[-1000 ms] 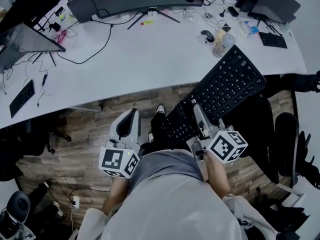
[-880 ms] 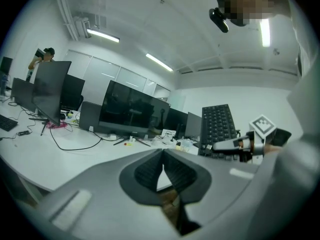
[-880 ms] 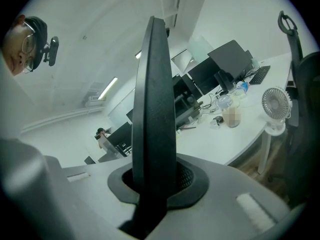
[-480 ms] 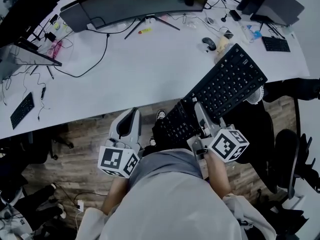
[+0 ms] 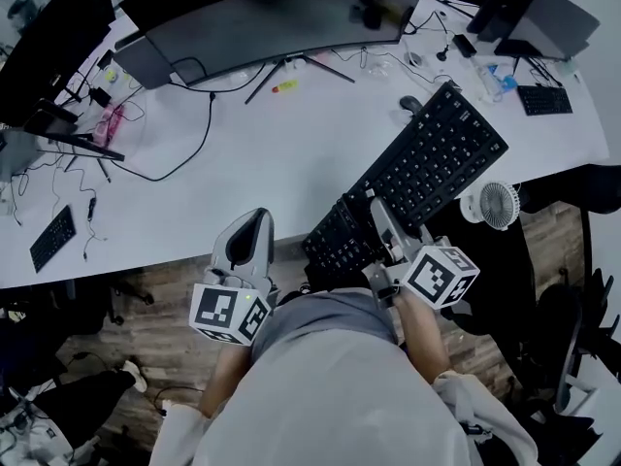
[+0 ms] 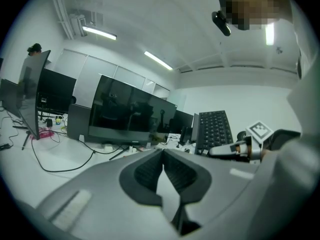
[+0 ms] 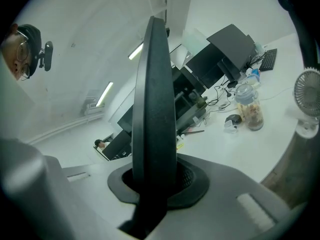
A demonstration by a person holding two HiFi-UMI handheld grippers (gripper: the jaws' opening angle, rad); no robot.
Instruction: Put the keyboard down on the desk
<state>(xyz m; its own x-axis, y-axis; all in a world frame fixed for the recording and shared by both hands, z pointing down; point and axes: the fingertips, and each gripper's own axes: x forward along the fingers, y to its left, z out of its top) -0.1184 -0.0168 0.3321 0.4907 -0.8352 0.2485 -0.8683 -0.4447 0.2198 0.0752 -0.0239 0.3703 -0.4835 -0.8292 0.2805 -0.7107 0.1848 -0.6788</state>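
Black keyboard (image 5: 427, 178) clamped at near edge between jaws of right hand-held gripper (image 5: 378, 216), held aslant above white counter (image 5: 243, 163) front edge (small fan (image 5: 497, 205) just to its right). Left hand-held gripper (image 5: 254, 226) empty, jaws pressed together, at counter edge.

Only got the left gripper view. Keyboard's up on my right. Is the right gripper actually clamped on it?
Observer: Yes. In the right gripper view the right gripper is shut on the keyboard, which stands edge-on between its jaws.
Operator: Over the desk yet?
Observer: Head view: most of it is over the white desk; the near end sticks out past the desk's edge.
Operator: Anything close by?
Observer: A small white fan stands just right of it, by the desk's edge.
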